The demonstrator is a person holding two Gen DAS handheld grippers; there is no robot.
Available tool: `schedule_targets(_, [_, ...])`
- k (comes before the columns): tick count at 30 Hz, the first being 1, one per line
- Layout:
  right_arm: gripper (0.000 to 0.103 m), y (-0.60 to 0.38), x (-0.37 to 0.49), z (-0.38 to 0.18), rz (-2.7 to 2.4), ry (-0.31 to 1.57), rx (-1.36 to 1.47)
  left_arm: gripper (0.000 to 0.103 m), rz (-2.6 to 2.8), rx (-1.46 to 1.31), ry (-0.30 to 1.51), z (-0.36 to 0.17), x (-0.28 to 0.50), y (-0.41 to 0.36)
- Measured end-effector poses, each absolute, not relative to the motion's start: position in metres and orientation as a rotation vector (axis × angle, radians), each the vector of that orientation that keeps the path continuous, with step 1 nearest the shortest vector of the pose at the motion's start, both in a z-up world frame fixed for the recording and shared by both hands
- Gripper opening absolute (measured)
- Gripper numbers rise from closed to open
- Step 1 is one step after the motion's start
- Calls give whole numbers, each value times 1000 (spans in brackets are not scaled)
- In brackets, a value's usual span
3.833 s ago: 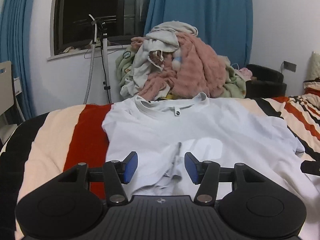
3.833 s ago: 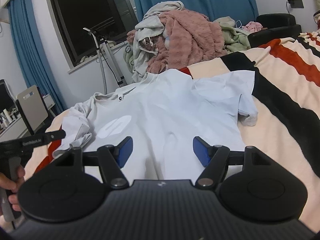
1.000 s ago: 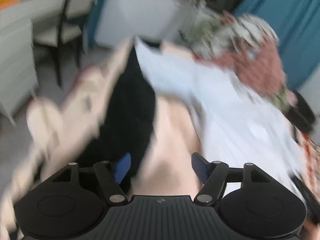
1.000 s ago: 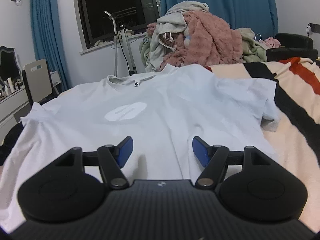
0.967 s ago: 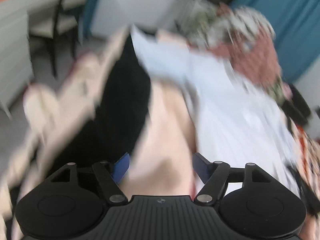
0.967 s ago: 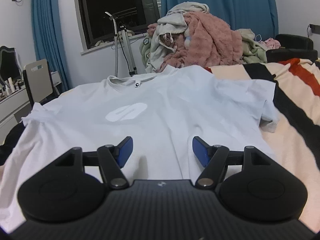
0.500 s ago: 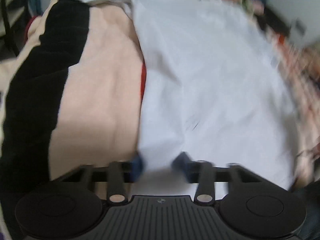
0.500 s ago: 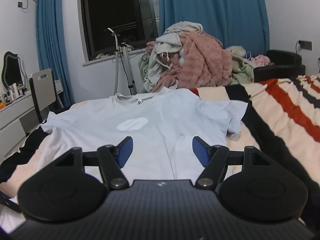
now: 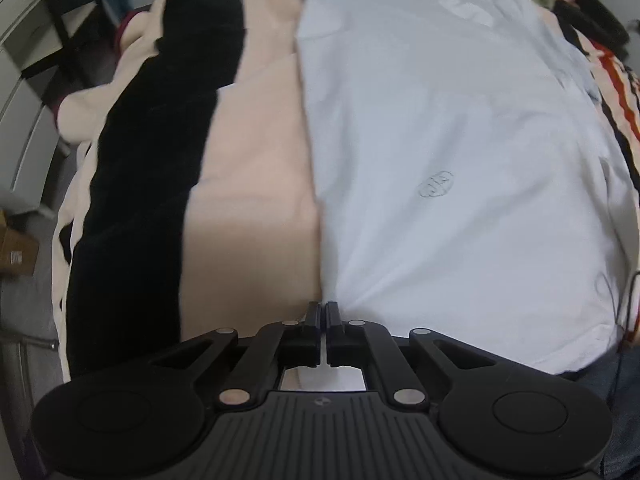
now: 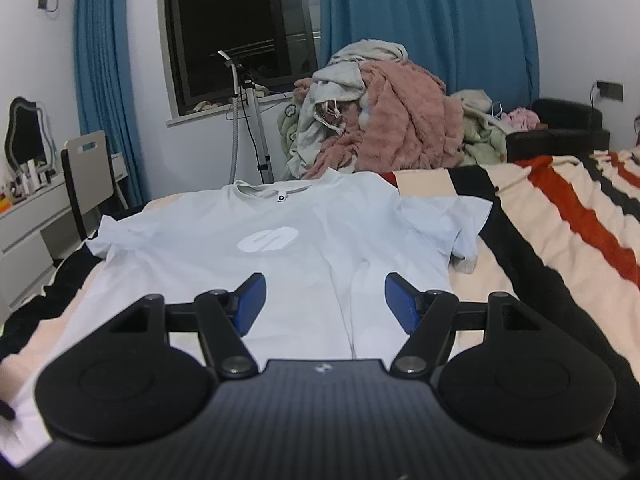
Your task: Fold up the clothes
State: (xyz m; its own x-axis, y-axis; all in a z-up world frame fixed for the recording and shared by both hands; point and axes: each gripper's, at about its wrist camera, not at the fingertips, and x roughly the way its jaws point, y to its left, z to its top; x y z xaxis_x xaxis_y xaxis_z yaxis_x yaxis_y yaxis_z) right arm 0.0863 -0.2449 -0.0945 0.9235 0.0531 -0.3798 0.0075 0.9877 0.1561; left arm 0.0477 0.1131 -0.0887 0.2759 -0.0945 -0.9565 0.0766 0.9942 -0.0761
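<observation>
Left gripper (image 9: 323, 311) clamped on the near left hem corner of the shirt (image 9: 452, 152), fingers pressed together with only a sliver of white cloth between them; blue pads hidden in the pinch. Hem beyond that corner cut off below by the gripper body, so the rest of the near edge hard to follow. Shirt spread flat and face up on the bed (image 9: 248, 168), over a blanket of black, cream and red stripes; collar at the far end, blurred near the top of the left view. Faint round mark mid-shirt, too small to read. Right gripper (image 10: 325, 302) wide open, holding nothing, hovering low over the lower middle of the shirt; contact with the cloth impossible to judge. From the right view: pale logo (image 10: 267, 239) on the chest, small dark tag at the collar, right sleeve rumpled and folded on itself, its underside hidden. Left sleeve reaching the bed's edge. Beyond the collar, a pile (image 10: 384, 128) of pink, grey and green clothes, single pieces hard to tell apart. Behind that, a stand (image 10: 248, 120), dark window and blue curtains; chair (image 10: 86, 168) at far left.
</observation>
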Motion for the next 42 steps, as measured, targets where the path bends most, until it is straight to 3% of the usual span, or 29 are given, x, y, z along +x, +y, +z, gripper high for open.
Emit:
schedule_targets(5, [68, -247, 85, -95, 14, 391, 162, 33, -83, -78, 1192, -64, 45, 116])
schedule_targets(7, [68, -247, 86, -95, 6, 383, 161, 56, -82, -99, 1129, -49, 47, 110])
schedule_targets(9, [68, -248, 86, -94, -2, 371, 161, 63, -75, -82, 1047, -36, 45, 91])
schedule_targets(16, [68, -246, 82, -91, -28, 325, 120, 68, -162, -116, 812, 1, 50, 11])
schedule_targets(19, [68, -248, 83, -91, -35, 316, 130, 77, -187, -102, 715, -2, 62, -26])
schedule_targets(26, [68, -252, 90, -98, -74, 310, 131, 85, -211, -77, 535, -30, 52, -39])
schedule_targets(28, [68, -252, 94, -101, -77, 320, 140, 97, -175, -81, 521, -38, 50, -34])
schedule_targets(30, [68, -251, 97, -103, -79, 328, 139, 101, -140, -74, 518, -45, 50, -27])
schedule_targets(37, [68, -258, 105, -110, -52, 356, 213, 103, -78, -105, 505, -47, 56, 3])
schedule_targets(42, [70, -301, 125, -123, -14, 361, 541, 103, -49, -167, 513, -53, 52, 7])
